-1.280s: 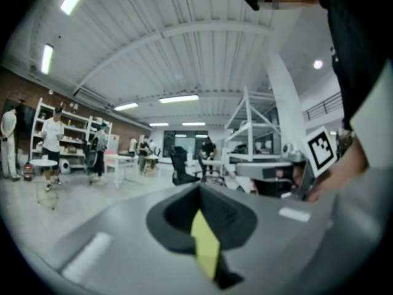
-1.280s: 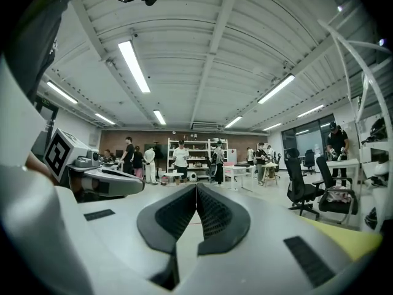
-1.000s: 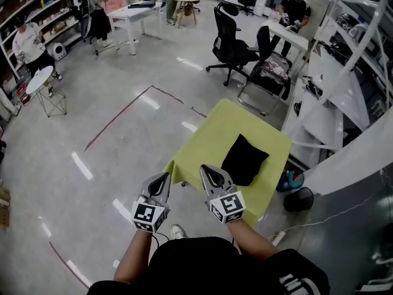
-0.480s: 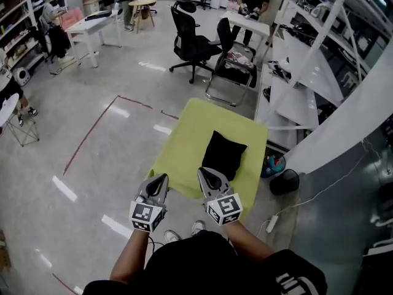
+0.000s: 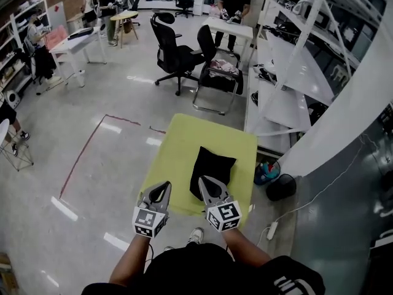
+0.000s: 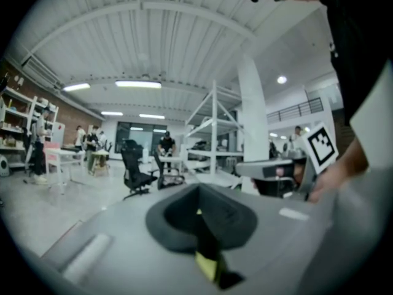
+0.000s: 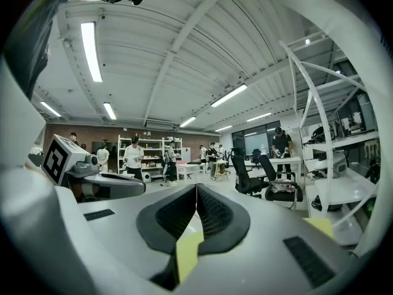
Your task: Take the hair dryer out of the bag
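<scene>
A black bag (image 5: 210, 171) lies on a small table covered with a yellow-green cloth (image 5: 184, 146), in the middle of the head view. The hair dryer does not show. My left gripper (image 5: 161, 190) is held at the table's near edge, to the left of the bag, and its jaws are shut with nothing between them. My right gripper (image 5: 204, 185) hangs over the bag's near edge, also shut and empty. Both gripper views look level across the room, with the shut left gripper (image 6: 198, 209) and right gripper (image 7: 196, 203) in front; neither shows the bag.
White shelving (image 5: 288, 72) runs along the table's right side. A folding chair (image 5: 218, 82) and a black office chair (image 5: 172, 51) stand beyond the table. A black bin (image 5: 281, 187) and a power strip (image 5: 271, 230) sit on the floor at the right. People work at desks far off.
The view has swung, so the table and bag now sit straight ahead of me instead of off to the right. Both grippers have come closer to the bag, still shut.
</scene>
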Tool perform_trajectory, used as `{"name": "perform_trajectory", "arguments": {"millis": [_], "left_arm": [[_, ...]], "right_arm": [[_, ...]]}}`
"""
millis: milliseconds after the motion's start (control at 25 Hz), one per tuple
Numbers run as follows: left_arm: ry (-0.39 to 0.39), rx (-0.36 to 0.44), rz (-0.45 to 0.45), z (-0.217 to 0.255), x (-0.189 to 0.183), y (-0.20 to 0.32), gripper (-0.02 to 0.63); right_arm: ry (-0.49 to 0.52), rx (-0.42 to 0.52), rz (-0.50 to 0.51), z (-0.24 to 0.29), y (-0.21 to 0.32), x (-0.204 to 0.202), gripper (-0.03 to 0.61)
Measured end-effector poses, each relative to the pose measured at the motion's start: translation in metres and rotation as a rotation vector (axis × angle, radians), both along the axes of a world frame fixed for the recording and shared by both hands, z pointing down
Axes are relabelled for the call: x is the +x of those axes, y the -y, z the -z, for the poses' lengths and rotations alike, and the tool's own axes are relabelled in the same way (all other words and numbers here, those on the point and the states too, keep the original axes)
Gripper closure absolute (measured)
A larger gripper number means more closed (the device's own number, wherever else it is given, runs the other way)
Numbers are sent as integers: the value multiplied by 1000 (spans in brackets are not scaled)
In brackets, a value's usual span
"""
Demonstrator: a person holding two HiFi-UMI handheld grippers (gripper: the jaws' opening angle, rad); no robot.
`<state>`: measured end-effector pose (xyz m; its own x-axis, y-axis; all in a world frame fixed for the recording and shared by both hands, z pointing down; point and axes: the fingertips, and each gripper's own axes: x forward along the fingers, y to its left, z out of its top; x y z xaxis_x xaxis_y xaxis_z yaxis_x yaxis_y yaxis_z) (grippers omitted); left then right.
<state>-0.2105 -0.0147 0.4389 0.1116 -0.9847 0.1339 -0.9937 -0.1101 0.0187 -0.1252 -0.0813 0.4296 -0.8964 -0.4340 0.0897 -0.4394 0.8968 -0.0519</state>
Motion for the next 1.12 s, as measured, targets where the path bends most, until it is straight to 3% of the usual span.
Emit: {"name": "perform_trajectory", "arguments": {"millis": [680, 1120], "left_arm": [[49, -90, -44, -29, 25, 100, 606], [79, -142, -147, -57, 44, 134, 606]], "right_arm": [[-54, -37, 49, -32, 94, 21, 572], [-79, -96, -40, -58, 121, 41, 571]]}}
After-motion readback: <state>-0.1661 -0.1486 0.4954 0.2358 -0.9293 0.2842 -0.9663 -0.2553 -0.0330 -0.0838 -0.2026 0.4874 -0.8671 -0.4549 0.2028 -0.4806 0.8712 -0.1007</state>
